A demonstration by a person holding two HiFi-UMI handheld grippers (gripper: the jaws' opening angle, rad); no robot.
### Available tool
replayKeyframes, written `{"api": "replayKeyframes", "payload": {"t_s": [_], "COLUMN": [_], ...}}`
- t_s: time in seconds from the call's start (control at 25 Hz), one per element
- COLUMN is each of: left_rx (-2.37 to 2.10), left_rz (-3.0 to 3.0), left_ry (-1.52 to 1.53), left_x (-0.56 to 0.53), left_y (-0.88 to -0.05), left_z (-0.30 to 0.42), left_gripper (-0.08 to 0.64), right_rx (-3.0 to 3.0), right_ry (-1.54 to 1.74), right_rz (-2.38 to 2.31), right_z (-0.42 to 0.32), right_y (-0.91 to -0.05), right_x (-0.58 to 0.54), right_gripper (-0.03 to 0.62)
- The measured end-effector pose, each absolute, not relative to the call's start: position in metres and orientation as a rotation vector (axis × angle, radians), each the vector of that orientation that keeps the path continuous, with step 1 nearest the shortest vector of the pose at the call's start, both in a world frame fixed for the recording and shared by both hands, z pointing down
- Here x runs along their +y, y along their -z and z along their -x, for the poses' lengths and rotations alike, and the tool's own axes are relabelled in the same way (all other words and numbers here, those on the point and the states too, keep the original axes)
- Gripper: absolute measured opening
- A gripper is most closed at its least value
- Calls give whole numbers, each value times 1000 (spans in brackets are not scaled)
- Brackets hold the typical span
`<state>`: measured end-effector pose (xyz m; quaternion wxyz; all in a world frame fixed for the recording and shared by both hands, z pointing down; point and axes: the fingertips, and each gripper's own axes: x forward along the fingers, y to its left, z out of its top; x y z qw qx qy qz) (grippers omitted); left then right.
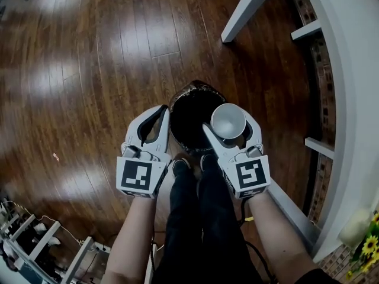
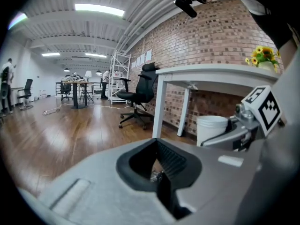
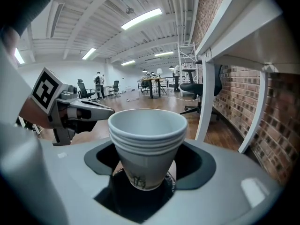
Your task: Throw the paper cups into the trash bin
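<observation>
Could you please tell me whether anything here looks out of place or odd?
Little stands out. A small pale scrap lies alone on the wooden floor, away from the trash bin. The paper cups in the right claw sit upright, nested and undamaged.

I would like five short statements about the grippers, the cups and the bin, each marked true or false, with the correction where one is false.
1. The right gripper holds a stack of white paper cups, mouth up. True.
2. The left gripper holds a cup too. False: its jaws are together with nothing between them.
3. The trash bin has a dark liner and stands on the wooden floor. True.
4. The cups lie inside the bin. False: they are in the right gripper's jaws, above the bin's opening.
5. The bin stands on top of the white table. False: it is on the floor beside the table.
</observation>
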<state>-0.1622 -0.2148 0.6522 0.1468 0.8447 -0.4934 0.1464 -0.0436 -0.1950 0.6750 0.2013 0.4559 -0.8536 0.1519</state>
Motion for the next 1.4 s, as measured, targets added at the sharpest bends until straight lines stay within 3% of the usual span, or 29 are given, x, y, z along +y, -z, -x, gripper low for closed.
{"api": "replayKeyframes", "payload": {"t_s": [0.88, 1.4], "left_rx": [-1353, -1347], "left_rz": [-2414, -2419], "left_ry": [-460, -468], "left_x": [-203, -193], "left_y": [-676, -677], "left_z": [151, 154], "left_gripper": [5, 5], "right_rx": [-2233, -2195], "right_ry": [-620, -666], "right_rz": [-1077, -1071], "right_z": [53, 56], "right_y": [-745, -762], "right_x": [-172, -160], "right_gripper": [345, 408]}}
